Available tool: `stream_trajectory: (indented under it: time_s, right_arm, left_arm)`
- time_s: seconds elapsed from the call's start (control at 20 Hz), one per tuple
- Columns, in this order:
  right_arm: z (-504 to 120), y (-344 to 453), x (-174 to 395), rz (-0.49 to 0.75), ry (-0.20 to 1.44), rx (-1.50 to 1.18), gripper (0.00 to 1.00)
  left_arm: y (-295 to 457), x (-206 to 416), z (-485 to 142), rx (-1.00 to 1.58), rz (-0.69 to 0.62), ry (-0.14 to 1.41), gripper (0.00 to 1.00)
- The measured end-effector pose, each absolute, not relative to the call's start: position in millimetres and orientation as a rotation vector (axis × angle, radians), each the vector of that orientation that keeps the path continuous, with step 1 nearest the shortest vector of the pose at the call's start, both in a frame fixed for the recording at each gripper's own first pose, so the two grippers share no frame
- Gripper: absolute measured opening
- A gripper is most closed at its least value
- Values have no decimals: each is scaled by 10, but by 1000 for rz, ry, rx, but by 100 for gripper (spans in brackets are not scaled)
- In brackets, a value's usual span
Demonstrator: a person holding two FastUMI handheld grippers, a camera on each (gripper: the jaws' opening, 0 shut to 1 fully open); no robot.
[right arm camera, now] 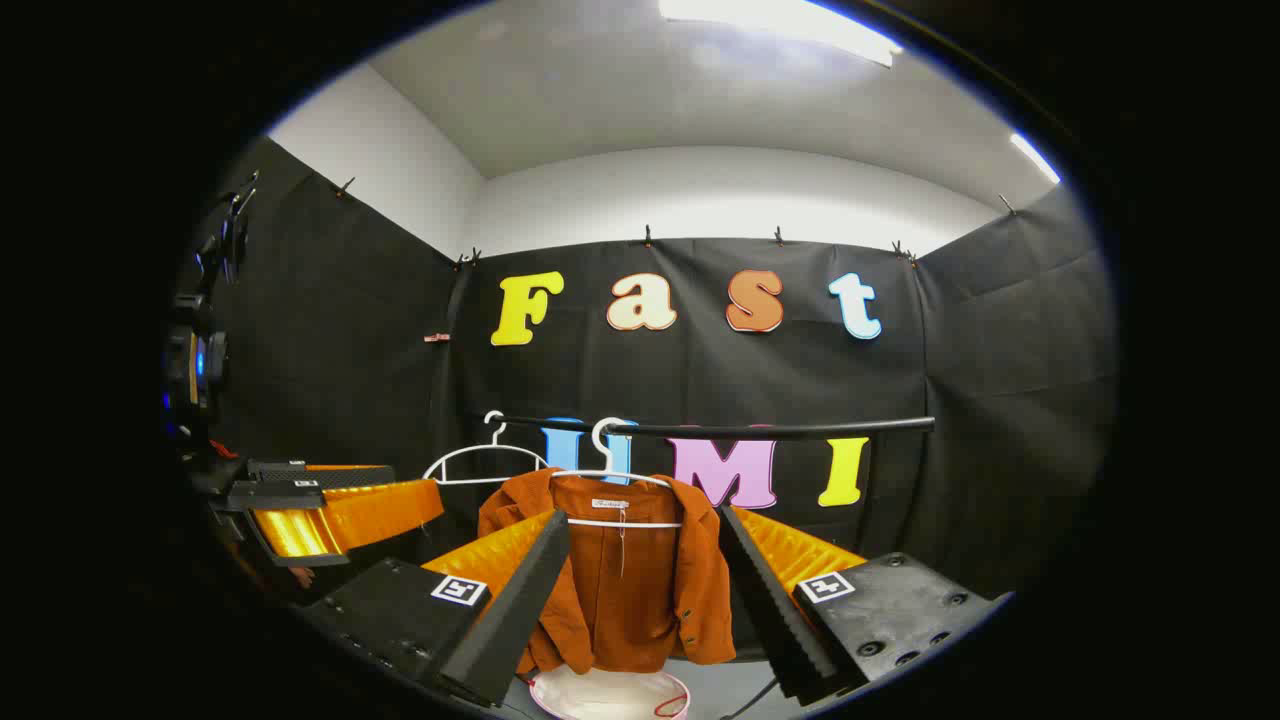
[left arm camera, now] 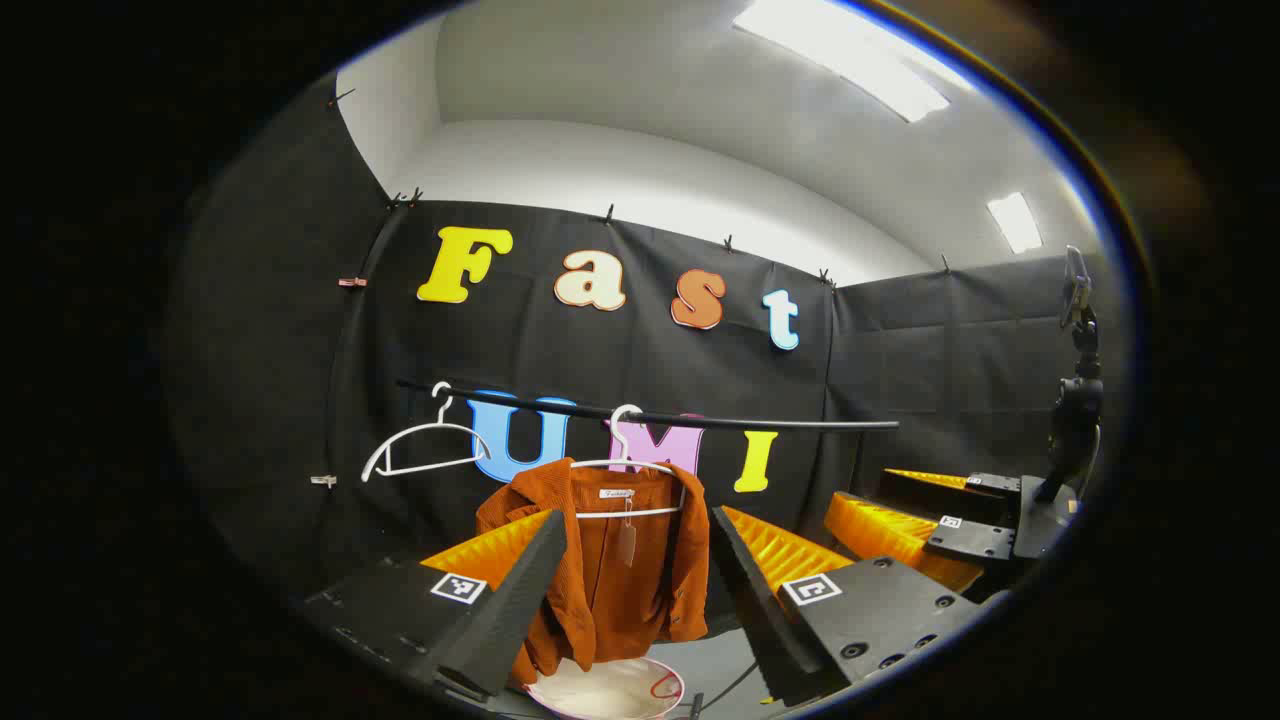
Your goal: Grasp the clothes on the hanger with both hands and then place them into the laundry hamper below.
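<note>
In the left gripper view, the left claw is released, its two fingers spread wide apart with nothing between them. Framed in that gap, farther off, hangs a rust-orange jacket on a white hanger, which hooks over a black rail running across the far wall. The jacket hangs open at the front, a paper tag dangling inside below the collar. A second white hanger, bare, hangs from the rail to the left of the jacket. Directly below the jacket's hem sits the white laundry hamper, only its round rim in view. At the right of this view the right claw shows farther off, near a black stand that rises at the far right.

In the right gripper view, the right claw is likewise released, fingers well apart and clear of the cloth. The jacket hangs between them farther off on its hanger, under the rail, with the bare hanger just left of it. The hamper lies below the hem, a red loop at its right edge. The left claw shows at the left side of this view, beside a dark stand.

Neither claw touches the jacket.
</note>
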State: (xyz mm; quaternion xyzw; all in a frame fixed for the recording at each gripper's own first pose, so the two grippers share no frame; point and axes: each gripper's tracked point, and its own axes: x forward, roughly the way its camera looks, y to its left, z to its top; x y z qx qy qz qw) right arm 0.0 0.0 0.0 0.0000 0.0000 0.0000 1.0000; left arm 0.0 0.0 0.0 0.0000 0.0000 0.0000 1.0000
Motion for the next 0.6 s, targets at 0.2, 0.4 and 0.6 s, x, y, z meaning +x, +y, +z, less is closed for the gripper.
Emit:
stream_trajectory:
  time_s: [0.2, 0.4, 0.6]
  right_arm:
    - [-36, 98, -20, 16, 6, 18, 97]
    - [-49, 87, -3, -6, 12, 5, 97]
    - [-33, 98, -1, -16, 7, 13, 96]
  left_arm:
    - [50, 3, 21, 26, 15, -7, 92]
    - [38, -17, 2, 0, 10, 9, 92]
    - [136, -36, 14, -12, 23, 9, 92]
